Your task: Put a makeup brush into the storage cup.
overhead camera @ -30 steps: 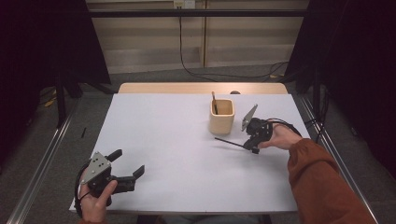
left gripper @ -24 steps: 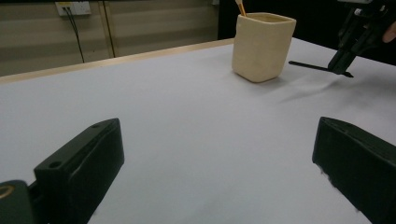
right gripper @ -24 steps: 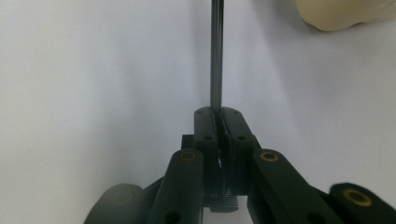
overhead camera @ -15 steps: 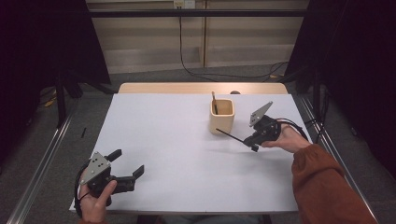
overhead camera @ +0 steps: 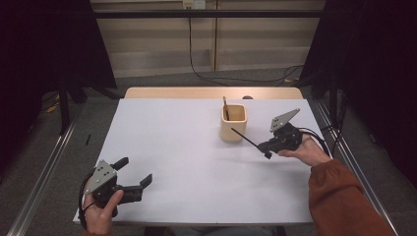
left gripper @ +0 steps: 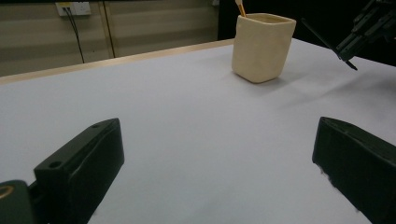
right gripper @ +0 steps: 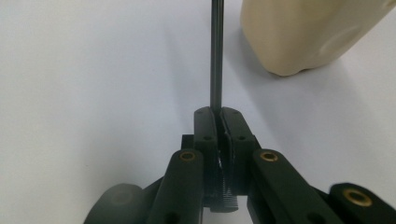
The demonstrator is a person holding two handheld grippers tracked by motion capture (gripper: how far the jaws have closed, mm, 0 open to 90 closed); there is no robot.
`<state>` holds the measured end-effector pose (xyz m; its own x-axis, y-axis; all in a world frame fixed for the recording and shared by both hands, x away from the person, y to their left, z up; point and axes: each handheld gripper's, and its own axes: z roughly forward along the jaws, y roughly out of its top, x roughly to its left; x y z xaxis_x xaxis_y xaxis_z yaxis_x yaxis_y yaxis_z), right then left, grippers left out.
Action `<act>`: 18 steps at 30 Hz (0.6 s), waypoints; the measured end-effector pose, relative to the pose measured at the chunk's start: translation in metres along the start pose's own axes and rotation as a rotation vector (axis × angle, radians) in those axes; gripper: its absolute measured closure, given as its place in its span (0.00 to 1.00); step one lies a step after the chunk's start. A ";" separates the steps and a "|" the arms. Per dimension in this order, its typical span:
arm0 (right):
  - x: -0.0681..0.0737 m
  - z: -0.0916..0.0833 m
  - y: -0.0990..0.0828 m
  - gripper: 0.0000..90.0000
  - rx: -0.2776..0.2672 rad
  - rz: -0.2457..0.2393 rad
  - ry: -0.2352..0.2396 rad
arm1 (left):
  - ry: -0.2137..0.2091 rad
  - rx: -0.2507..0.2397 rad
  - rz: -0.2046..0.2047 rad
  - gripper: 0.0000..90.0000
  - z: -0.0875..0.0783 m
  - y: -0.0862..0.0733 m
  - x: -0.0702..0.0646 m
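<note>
White paper covers the desk (overhead camera: pixel 187 162) under dim light. Right gripper (overhead camera: pixel 268 147) near the desk's right edge, jaws clenched tight on a thin black pen (overhead camera: pixel 245 138) that sticks straight out ahead of them. The pen's long axis runs up and left toward the cream cup (overhead camera: pixel 233 123), free tip just beside its near wall, lower than the rim. One brush (overhead camera: pixel 225 107) stands inside the cup. Left gripper (overhead camera: pixel 132 173) sits released at the desk's near left corner, well apart; the right hand looks like the one to make the drop.
</note>
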<state>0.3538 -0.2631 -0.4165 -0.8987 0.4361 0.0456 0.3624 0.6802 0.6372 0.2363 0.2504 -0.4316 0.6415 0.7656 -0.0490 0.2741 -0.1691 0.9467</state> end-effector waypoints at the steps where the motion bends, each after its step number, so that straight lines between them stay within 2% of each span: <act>1: 0.000 0.000 0.000 0.95 -0.010 0.001 -0.006 | 0.002 0.002 0.001 0.02 0.000 0.000 0.000; 4: 0.001 -0.003 -0.002 0.95 -0.057 0.029 -0.020 | 0.002 0.003 0.002 0.02 0.000 0.000 0.000; 9: 0.003 -0.006 -0.002 0.95 -0.119 0.048 -0.021 | 0.002 0.003 0.002 0.02 0.000 0.000 0.000; 15: 0.003 -0.013 -0.002 0.95 -0.213 0.062 -0.020 | -0.003 -0.001 0.004 0.02 0.000 0.000 0.000; 16: 0.005 -0.014 -0.002 0.95 -0.242 0.062 -0.021 | -0.007 0.000 0.009 0.02 0.000 0.000 0.000; 18: 0.007 -0.016 -0.002 0.95 -0.259 0.055 -0.024 | -0.009 -0.004 0.010 0.02 0.000 0.000 -0.001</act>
<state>0.3430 -0.2710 -0.4053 -0.8722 0.4841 0.0694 0.3326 0.4832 0.8099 0.2358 0.2502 -0.4310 0.6509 0.7580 -0.0424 0.2645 -0.1741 0.9486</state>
